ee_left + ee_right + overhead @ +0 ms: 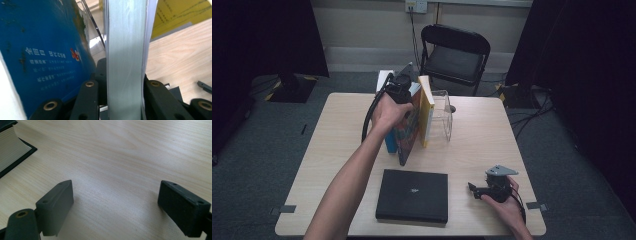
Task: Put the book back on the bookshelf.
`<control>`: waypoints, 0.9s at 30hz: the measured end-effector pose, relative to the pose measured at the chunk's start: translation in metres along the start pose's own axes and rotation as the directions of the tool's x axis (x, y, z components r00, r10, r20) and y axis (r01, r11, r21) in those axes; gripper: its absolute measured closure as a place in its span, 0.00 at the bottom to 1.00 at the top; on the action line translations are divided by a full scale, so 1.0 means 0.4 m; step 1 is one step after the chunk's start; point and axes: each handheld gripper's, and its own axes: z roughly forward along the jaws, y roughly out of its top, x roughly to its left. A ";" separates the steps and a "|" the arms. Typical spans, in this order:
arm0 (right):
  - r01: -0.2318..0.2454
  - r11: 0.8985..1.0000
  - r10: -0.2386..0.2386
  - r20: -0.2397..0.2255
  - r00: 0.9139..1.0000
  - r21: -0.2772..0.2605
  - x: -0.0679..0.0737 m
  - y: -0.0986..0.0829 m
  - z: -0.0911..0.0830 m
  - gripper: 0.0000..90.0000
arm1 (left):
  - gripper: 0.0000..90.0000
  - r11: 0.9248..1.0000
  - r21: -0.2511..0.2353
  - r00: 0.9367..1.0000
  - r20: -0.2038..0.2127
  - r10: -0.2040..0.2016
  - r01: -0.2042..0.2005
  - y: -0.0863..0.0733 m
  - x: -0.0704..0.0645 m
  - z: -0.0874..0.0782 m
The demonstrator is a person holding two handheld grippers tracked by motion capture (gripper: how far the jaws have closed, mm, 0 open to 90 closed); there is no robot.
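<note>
Book (126, 50), thin and upright, leans in the far-centre row by a clear bookend (443, 120); left gripper (401, 89) clamped on its top edge. Judged light, stiff, glossy (may slip). Right gripper (115, 205) gapes empty near right.

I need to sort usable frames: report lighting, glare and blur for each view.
High view: dim, dark surroundings, the table evenly lit. Left gripper view: the held book so close it blurs, pale sheen on its page edge. Right gripper view: soft glare on the wood, jaws slightly out of focus.
</note>
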 end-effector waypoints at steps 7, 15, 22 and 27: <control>0.000 1.000 0.000 -0.002 1.000 0.000 0.001 0.001 0.001 0.14 | 0.82 0.999 -0.034 1.000 0.000 -0.025 0.025 0.012 0.003 0.005; 0.000 1.000 0.000 -0.002 1.000 0.000 0.001 0.001 0.001 0.14 | 0.82 0.997 -0.042 0.998 0.011 -0.063 0.063 0.049 0.016 0.004; 0.003 1.000 -0.003 -0.005 1.000 0.000 0.001 0.001 0.001 0.14 | 0.82 0.992 -0.079 0.995 0.017 -0.098 0.099 0.076 0.027 0.010; 0.010 1.000 -0.010 -0.008 1.000 -0.001 0.001 0.001 0.001 0.14 | 0.82 0.987 -0.121 0.994 0.025 -0.105 0.107 0.080 0.034 0.032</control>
